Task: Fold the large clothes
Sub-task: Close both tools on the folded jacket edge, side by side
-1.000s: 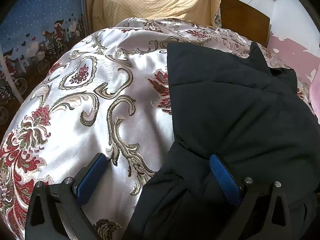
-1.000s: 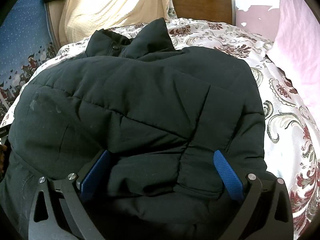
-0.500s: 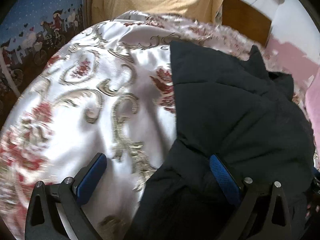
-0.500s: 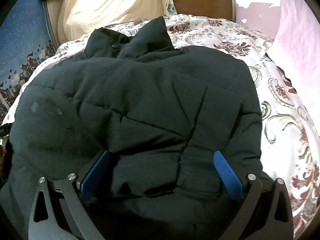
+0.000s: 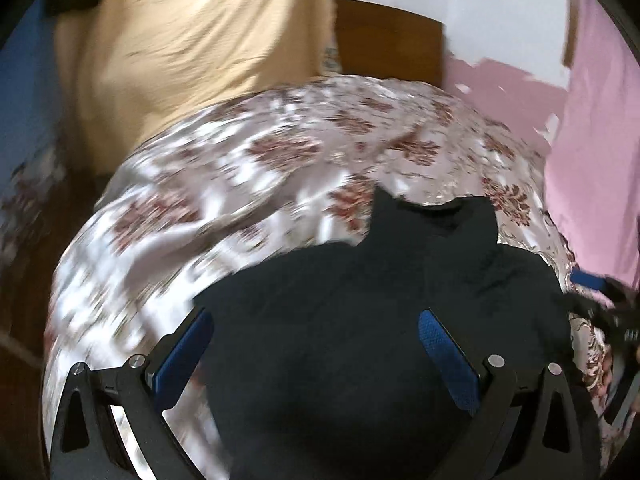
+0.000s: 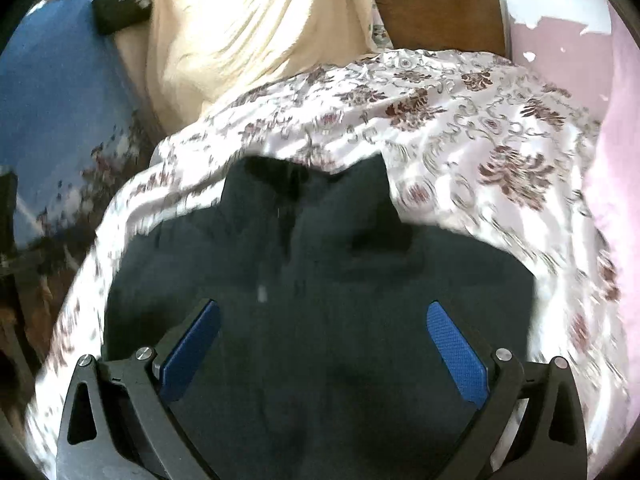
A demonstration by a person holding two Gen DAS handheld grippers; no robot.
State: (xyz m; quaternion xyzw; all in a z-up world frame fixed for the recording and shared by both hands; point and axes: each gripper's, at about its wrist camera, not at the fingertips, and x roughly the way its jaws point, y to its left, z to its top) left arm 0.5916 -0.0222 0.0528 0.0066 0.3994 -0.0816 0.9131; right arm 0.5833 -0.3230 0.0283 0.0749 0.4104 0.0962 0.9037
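Note:
A black padded jacket point(image 5: 360, 320) lies on a bed with a floral satin cover point(image 5: 248, 184), its collar point(image 5: 436, 216) pointing toward the headboard. My left gripper point(image 5: 314, 316) is open above the jacket's near part, with nothing pinched between its blue pads. In the right wrist view the same jacket point(image 6: 320, 280) fills the lower middle, collar point(image 6: 304, 184) at the far end. My right gripper point(image 6: 324, 307) is open over it, holding nothing. A blue pad point(image 5: 586, 280) of the right gripper shows at the right edge of the left wrist view. Both views are motion-blurred.
A cream blanket point(image 6: 248, 32) hangs at the bed's head beside a brown wooden headboard point(image 6: 436, 12). Pink fabric point(image 5: 592, 140) lies along the right side. A blue patterned wall point(image 6: 60, 100) and a dark box point(image 6: 120, 4) are on the left.
Both grippers have pulled back and tilted up quickly. The jacket now sits lower and smaller in both views, with more bed cover showing beyond it. Both stay open.

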